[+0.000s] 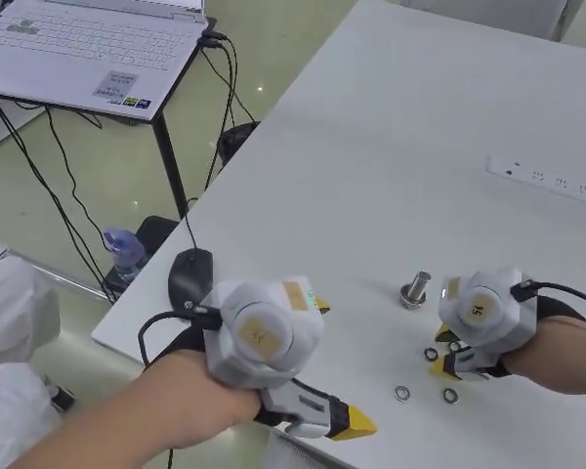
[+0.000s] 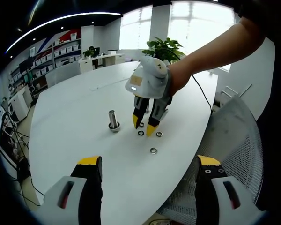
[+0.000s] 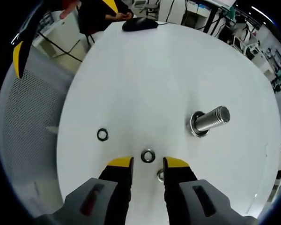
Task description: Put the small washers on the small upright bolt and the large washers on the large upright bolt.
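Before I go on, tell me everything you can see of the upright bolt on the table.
The bolt is silvery metal, with a ribbed shaft and a wider round base. That base may be its head or a washer already on it; I cannot tell which. It stands upright, base down, on the white table. The right tongs are beside it but apart, over loose washers lying nearby. Only the table touches it.
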The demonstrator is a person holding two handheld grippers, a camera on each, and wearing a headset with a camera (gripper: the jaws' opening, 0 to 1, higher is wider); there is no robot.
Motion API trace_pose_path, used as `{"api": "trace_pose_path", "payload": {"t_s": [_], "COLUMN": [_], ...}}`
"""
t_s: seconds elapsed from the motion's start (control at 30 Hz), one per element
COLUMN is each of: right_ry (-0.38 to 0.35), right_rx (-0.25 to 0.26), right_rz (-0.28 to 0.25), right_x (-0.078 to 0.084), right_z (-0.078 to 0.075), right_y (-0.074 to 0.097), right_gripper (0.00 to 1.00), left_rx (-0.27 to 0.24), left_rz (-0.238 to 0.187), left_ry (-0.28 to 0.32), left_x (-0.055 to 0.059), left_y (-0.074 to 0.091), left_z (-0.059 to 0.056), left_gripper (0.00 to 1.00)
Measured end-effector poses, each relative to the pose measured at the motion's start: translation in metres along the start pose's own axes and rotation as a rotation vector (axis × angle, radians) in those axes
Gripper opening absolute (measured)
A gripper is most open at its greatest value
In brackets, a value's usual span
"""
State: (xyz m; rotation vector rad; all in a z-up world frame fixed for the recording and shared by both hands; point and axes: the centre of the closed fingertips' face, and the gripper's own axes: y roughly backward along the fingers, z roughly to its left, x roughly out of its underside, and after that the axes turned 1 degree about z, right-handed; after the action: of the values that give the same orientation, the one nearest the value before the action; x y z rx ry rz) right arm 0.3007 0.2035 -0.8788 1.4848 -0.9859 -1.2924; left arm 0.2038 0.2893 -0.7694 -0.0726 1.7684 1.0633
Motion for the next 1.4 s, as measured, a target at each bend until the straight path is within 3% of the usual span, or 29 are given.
{"api": "trace_pose_path", "payload": {"t_s": [0.13, 0.17, 0.37, 0.57, 0.87, 0.93, 1.23, 1.4], "right_ry": [-0.006, -0.031, 0.002, -0.029, -0.060, -0.145, -0.114, -0.171], "right_rx": [-0.004, -0.035, -0.028, -0.024, -0.019, -0.035, -0.004, 0.000], "right_rz": [-0.008, 0.004, 0.036, 0.056, 0.072, 0.065, 0.076, 0.081], "right_x": [-0.001, 0.000, -0.001, -0.001, -0.002, -0.003, -0.002, -0.003], "right_z": [0.000, 0.005, 0.004, -0.001, -0.001, 0.002, -0.003, -0.004], "right_y": [0.000, -0.001, -0.002, -0.002, -0.002, -0.001, -0.003, -0.003], "right_gripper": [0.25, 0.23, 0.19, 0.15, 0.15, 0.17, 0.15, 0.16], "left_rx": [0.007, 0.007, 0.010, 0.012, 0.014, 0.014, 0.027, 0.032], "left_rz": [0.006, 0.013, 0.013, 0.009, 0.013, 0.016, 0.029, 0.030], "left_ry": [-0.002, -0.004, -0.004, -0.002, 0.004, 0.006, 0.010, 0.009], "left_x": [0.002, 0.003, 0.004, 0.002, 0.005, 0.007, 0.011, 0.010], "left_y": [-0.001, -0.001, -0.001, -0.002, 0.000, 0.000, 0.000, -0.001], "left_z": [-0.002, -0.002, -0.002, -0.003, -0.004, -0.004, -0.007, -0.007], "left_gripper": [0.80, 0.80, 0.78, 0.78, 0.76, 0.76, 0.74, 0.73]}}
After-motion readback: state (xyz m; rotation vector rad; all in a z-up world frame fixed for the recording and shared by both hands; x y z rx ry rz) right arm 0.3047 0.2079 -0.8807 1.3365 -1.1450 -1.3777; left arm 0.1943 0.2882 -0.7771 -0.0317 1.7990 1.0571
